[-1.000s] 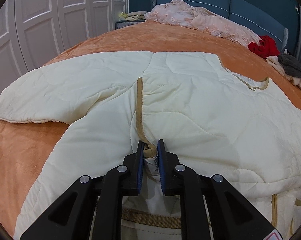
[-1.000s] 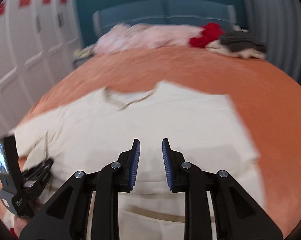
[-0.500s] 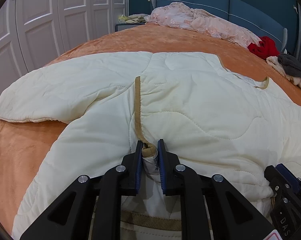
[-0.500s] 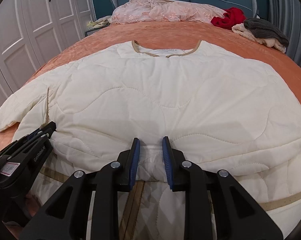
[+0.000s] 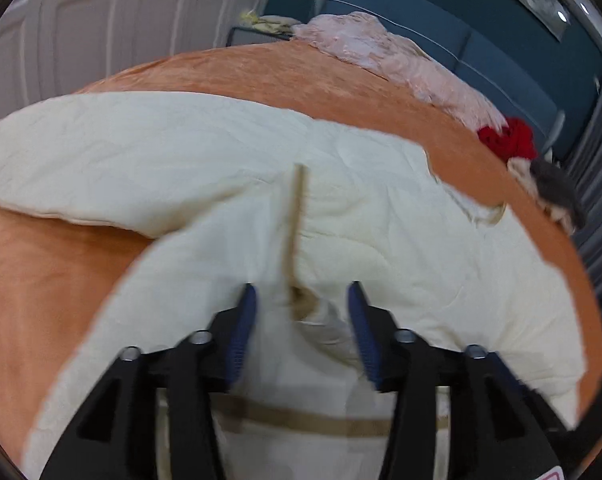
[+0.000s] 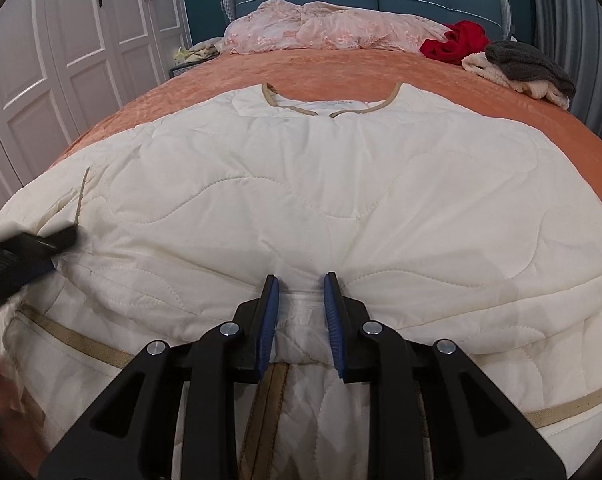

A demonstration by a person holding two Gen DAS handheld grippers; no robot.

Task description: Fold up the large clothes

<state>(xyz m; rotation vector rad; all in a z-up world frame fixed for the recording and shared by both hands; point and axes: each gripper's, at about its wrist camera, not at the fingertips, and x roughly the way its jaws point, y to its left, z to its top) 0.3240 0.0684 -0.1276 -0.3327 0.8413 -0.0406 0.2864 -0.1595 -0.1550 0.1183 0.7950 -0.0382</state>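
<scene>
One cream quilted jacket (image 6: 301,184), bed-spread

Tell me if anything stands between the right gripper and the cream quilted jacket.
Nothing visible does. The right gripper is already at the cream quilted jacket, its pads on either side of a bunched fold at the near edge. The left gripper is off to the side, its jaws opening over the jacket's trimmed fold.

Illumination is even, soft and indoor, with no glare. The left wrist view is motion-blurred throughout; edges of the cream garment (image 5: 205,152) smear. The right wrist view is sharp except a blurred dark shape at left centre. Soft shadows fall on the cloth at lower centre. Both frames show strong fisheye curvature and black corner vignetting.
</scene>
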